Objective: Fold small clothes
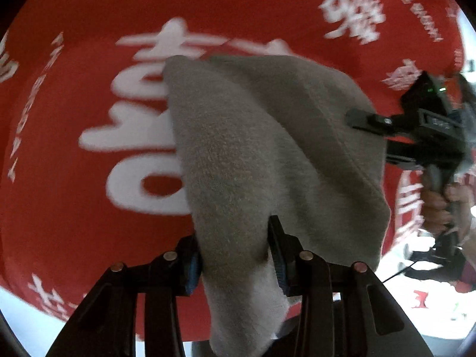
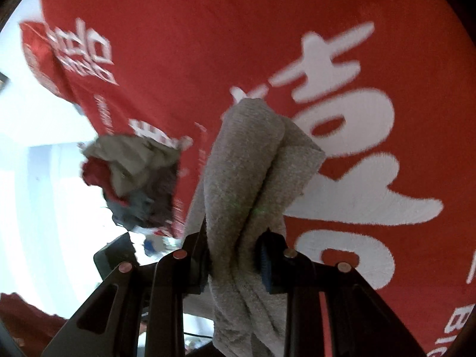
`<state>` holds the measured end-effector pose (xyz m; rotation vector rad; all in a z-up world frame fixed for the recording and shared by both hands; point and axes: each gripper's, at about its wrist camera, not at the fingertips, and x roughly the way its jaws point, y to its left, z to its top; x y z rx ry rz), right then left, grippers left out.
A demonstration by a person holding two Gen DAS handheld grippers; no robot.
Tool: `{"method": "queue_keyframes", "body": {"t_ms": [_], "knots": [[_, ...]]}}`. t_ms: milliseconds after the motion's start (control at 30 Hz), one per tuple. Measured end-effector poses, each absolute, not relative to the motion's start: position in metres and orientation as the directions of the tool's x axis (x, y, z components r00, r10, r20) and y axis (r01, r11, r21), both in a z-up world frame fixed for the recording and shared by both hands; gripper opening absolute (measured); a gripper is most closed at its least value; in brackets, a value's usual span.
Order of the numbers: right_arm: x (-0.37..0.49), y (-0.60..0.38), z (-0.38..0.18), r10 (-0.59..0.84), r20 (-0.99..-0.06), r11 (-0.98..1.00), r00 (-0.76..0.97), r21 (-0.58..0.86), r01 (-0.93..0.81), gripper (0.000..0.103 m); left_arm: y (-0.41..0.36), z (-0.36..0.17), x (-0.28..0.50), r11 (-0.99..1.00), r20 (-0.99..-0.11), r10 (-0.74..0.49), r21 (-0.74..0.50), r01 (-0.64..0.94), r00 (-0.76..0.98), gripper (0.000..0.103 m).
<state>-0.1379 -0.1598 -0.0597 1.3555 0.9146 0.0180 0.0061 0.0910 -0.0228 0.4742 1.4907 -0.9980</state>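
Left gripper (image 1: 235,255): fingers clamped on grey towel (image 1: 267,154).
Right gripper (image 2: 235,255): clamped on towel's other end.
Towel: hangs between both, above red cloth (image 1: 89,59).

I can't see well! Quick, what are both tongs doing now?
Left tongs: closed on the grey cloth.
Right tongs: closed on the same grey cloth, bunched between them.

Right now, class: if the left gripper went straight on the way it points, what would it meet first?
Probably the red cloth with white lettering. The left gripper is shut on a grey towel, which hangs ahead of it and would travel along with it; depth is unclear.
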Motion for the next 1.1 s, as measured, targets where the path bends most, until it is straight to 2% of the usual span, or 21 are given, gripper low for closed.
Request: {"method": "queue_keyframes", "body": {"t_ms": [67, 167, 200, 267, 333, 367, 500, 600, 667, 733, 833, 933, 1100], "knots": [[-0.137, -0.157, -0.071, 0.495, -0.610, 0.306, 0.619, 0.789, 0.533, 0.033, 0.098, -0.032, 0.009, 0.582, -0.952, -0.235, -0.299, 0.756, -0.195, 0.043], [-0.147, -0.160, -0.073, 0.433, -0.719, 0.349, 0.543, 0.689, 0.635, 0.051, 0.108, -0.027, 0.013, 0.613, -0.965, -0.222, -0.247, 0.751, -0.137, 0.071], [-0.153, -0.161, -0.070, 0.419, -0.740, 0.357, 0.526, 0.667, 0.654, 0.062, 0.111, -0.023, 0.014, 0.618, -0.971, -0.215, -0.221, 0.754, -0.109, 0.075], [-0.162, -0.160, -0.058, 0.394, -0.762, 0.376, 0.514, 0.644, 0.666, 0.064, 0.113, -0.015, 0.018, 0.628, -0.975, -0.212, -0.193, 0.754, -0.074, 0.075], [-0.172, -0.154, -0.041, 0.374, -0.781, 0.402, 0.500, 0.623, 0.672, 0.064, 0.114, -0.007, 0.022, 0.638, -0.976, -0.215, -0.175, 0.750, -0.044, 0.090], [-0.176, -0.148, -0.033, 0.368, -0.785, 0.408, 0.498, 0.618, 0.672, 0.064, 0.114, -0.002, 0.024, 0.642, -0.975, -0.220, -0.163, 0.749, -0.024, 0.103], [-0.194, -0.116, -0.020, 0.404, -0.745, 0.365, 0.531, 0.664, 0.653, 0.064, 0.113, 0.016, 0.029, 0.642, -0.974, -0.225, -0.120, 0.757, 0.036, 0.103], [-0.193, -0.093, -0.031, 0.432, -0.742, 0.353, 0.513, 0.662, 0.661, 0.064, 0.107, 0.026, 0.025, 0.641, -0.971, -0.230, -0.102, 0.761, 0.064, 0.103], [-0.188, -0.085, -0.039, 0.443, -0.752, 0.355, 0.489, 0.647, 0.674, 0.056, 0.106, 0.035, 0.024, 0.636, -0.964, -0.260, -0.130, 0.761, 0.053, 0.103], [-0.184, -0.080, -0.037, 0.420, -0.771, 0.388, 0.478, 0.629, 0.673, 0.014, 0.107, 0.042, 0.025, 0.631, -0.954, -0.298, -0.184, 0.754, 0.017, 0.103], [-0.187, -0.075, -0.028, 0.344, -0.828, 0.462, 0.442, 0.560, 0.688, 0.012, 0.107, 0.040, 0.026, 0.641, -0.955, -0.297, -0.196, 0.742, 0.004, 0.103], [-0.199, -0.072, -0.039, 0.279, -0.900, 0.523, 0.334, 0.434, 0.734, 0.010, 0.105, 0.030, 0.024, 0.655, -0.976, -0.215, -0.115, 0.747, 0.038, 0.103], [-0.216, -0.071, -0.051, 0.273, -0.905, 0.484, 0.326, 0.422, 0.767, 0.010, 0.108, 0.026, 0.016, 0.642, -0.987, -0.136, -0.026, 0.766, 0.080, 0.103]]}}
